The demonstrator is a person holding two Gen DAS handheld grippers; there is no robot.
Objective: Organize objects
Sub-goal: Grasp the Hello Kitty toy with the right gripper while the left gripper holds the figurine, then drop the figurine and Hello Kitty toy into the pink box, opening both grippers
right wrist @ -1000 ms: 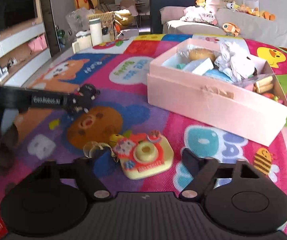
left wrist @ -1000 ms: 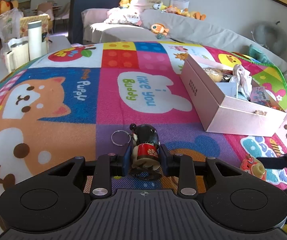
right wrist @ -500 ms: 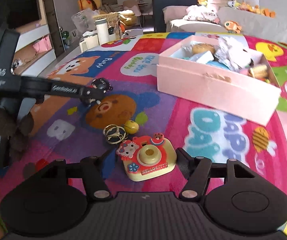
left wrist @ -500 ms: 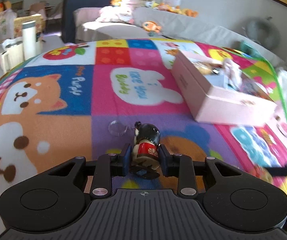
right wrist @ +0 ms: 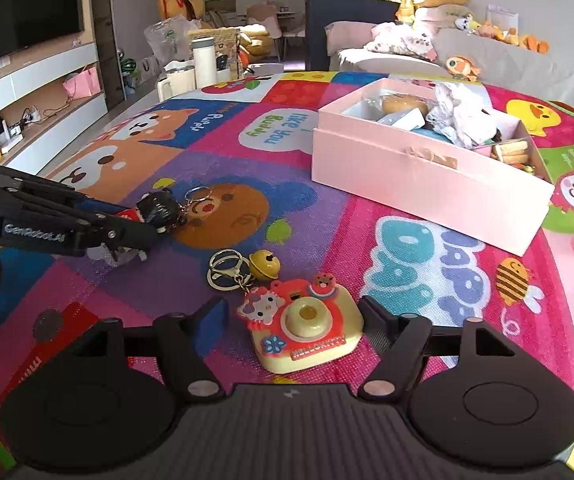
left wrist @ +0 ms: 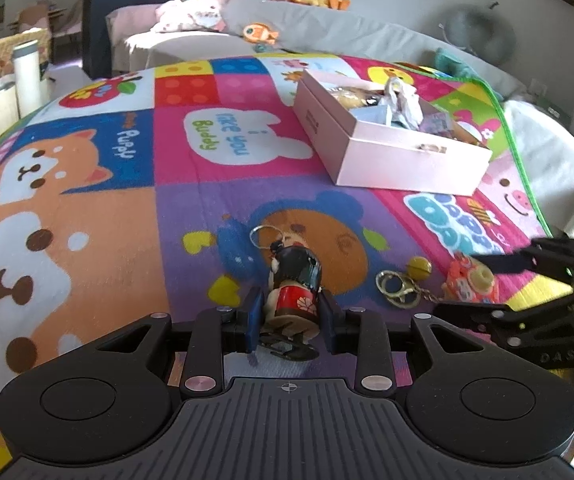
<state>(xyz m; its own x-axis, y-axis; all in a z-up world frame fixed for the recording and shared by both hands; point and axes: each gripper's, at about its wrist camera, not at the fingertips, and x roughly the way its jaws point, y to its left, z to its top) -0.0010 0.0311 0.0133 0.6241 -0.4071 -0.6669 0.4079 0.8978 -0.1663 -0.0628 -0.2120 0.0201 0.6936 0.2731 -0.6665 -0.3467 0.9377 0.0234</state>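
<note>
While glossy rounded doll clamped, plastic camera flanked.

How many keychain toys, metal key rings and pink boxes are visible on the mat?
Keychain toys: 2, the doll and the toy camera
Metal key rings: 2, doll's ring and camera's ring cluster
Pink boxes: 1
Total: 5

Home living room, sofa with plush toys, TV, playmat
</note>
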